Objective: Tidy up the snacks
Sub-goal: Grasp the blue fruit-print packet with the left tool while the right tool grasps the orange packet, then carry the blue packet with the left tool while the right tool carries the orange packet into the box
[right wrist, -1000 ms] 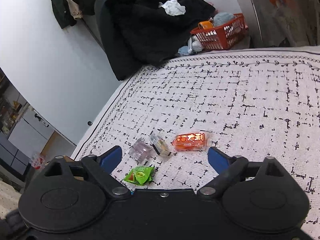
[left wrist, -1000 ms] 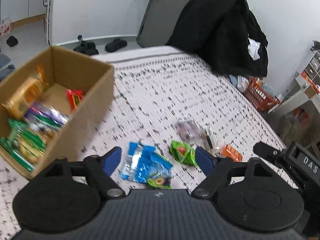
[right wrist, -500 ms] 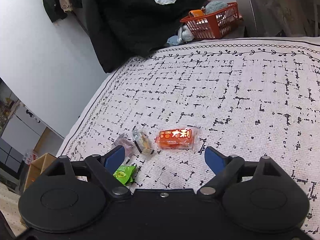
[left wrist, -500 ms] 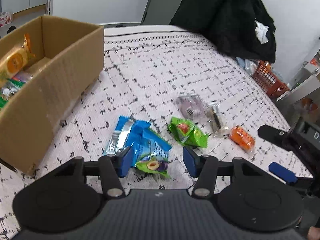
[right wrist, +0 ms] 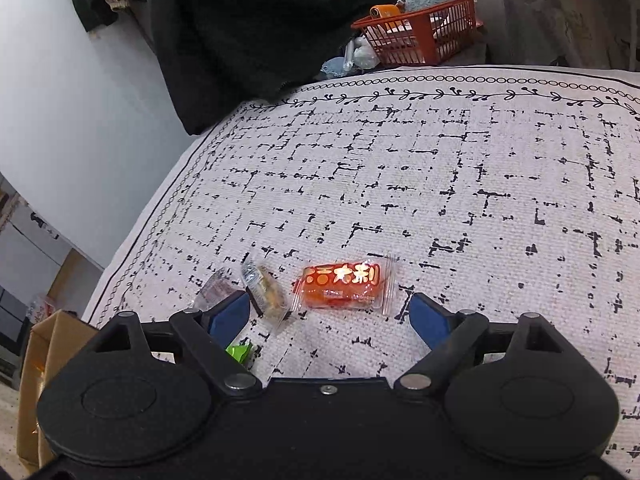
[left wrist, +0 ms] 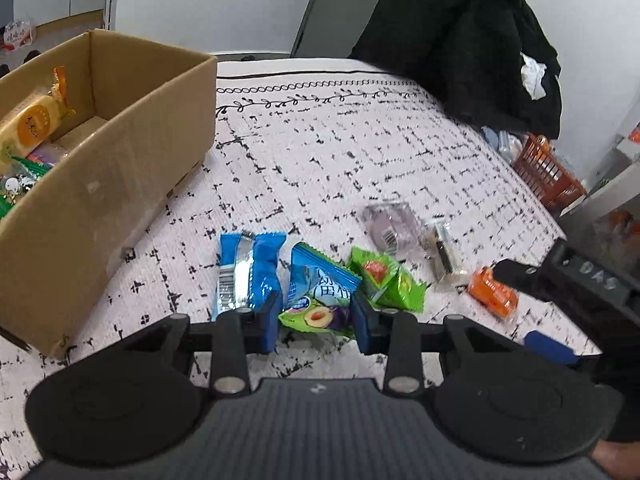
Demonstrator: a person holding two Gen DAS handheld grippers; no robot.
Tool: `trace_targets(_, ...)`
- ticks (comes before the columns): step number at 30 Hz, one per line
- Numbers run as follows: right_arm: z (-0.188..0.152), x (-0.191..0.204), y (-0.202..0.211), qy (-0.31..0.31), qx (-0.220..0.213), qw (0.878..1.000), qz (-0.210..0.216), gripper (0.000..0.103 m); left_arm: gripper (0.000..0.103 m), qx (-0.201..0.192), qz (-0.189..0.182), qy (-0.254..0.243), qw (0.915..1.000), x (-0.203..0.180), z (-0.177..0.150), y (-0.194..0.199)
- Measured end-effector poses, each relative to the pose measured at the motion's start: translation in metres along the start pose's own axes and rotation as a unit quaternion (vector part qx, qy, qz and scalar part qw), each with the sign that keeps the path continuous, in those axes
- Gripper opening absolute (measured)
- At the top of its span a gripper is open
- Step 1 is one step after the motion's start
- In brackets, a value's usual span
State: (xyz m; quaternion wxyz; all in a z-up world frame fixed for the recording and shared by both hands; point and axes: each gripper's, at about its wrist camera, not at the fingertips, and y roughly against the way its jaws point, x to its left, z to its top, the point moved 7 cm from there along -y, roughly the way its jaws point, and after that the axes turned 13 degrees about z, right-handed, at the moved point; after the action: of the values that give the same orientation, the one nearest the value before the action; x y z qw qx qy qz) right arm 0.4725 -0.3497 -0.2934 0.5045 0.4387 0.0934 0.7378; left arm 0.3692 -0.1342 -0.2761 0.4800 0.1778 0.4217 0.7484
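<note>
Blue pads of the left gripper point(left wrist: 316, 320) sit narrowed on either side of the plum-printed blue-green foil snack packet point(left wrist: 320, 300); whether they pinch it yet cannot be told. Closing may also snag the overlapping blue-and-silver wrapper point(left wrist: 246, 272) or slip off the slick foil. The right gripper point(right wrist: 326, 316) hovers wide open before the orange plastic-wrapped candy point(right wrist: 344, 284). Yellow and green packets already fill the open brown cardboard box point(left wrist: 120, 184).
</note>
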Motion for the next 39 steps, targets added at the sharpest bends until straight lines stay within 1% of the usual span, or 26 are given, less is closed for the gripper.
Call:
trace_targets(3,0.001,0.0,-0.007,0.008,-0.001,1.0,-0.018,0.086,0.036,-0.001,-0.006,0.005,1.0,0.001,0.006,0.001)
trace_targets(5,0.001,0.001,-0.012,0.01,-0.001,1.0,-0.022,0.086,0.036,-0.003,-0.008,0.007,0.9999,0.002,0.011,0.001)
trace_targets(11,-0.001,0.007,-0.027,0.045,-0.011,0.997,-0.063,0.081,0.036,-0.007,-0.012,0.005,0.9999,0.003,0.025,0.003)
trace_targets(13,-0.001,0.008,-0.03,0.057,-0.014,0.995,-0.076,0.075,0.036,-0.011,-0.013,0.004,0.9999,0.003,0.031,0.005)
trace_targets(14,-0.001,0.009,-0.03,0.065,-0.015,0.994,-0.082,0.067,0.036,-0.013,-0.013,0.003,0.9998,0.004,0.033,0.007)
trace_targets(15,-0.001,0.008,-0.031,0.073,-0.013,0.993,-0.087,0.062,0.036,-0.016,-0.014,0.001,0.9998,0.004,0.036,0.008)
trace_targets(16,-0.001,0.008,-0.031,0.078,-0.011,0.993,-0.087,0.06,0.036,-0.018,-0.014,0.0,0.9997,0.005,0.039,0.01)
trace_targets(17,-0.001,0.007,-0.031,0.081,-0.009,0.993,-0.087,0.054,0.036,-0.021,-0.015,0.0,0.9997,0.006,0.041,0.012)
trace_targets(19,-0.001,0.01,-0.03,0.09,-0.003,0.992,-0.087,0.051,0.036,-0.024,-0.014,0.0,0.9996,0.01,0.044,0.016)
trace_targets(20,-0.001,0.012,-0.029,0.092,0.0,0.992,-0.085,0.048,0.036,-0.026,-0.013,0.001,0.9996,0.012,0.046,0.018)
trace_targets(23,-0.002,0.018,-0.025,0.093,0.003,0.993,-0.075,0.047,0.036,-0.031,-0.01,0.004,0.9995,0.019,0.049,0.026)
trace_targets(28,0.003,0.041,-0.012,0.119,-0.014,0.991,-0.056,0.047,0.036,-0.047,-0.005,0.004,0.9989,0.03,0.058,0.043)
trace_targets(34,0.001,0.075,-0.005,0.138,-0.017,0.99,-0.011,0.046,0.036,-0.069,0.005,0.002,0.9976,0.043,0.07,0.062)
trace_targets(39,-0.005,0.107,-0.003,0.146,-0.011,0.989,0.034,0.046,0.036,-0.081,0.022,0.009,0.9964,0.063,0.08,0.072)
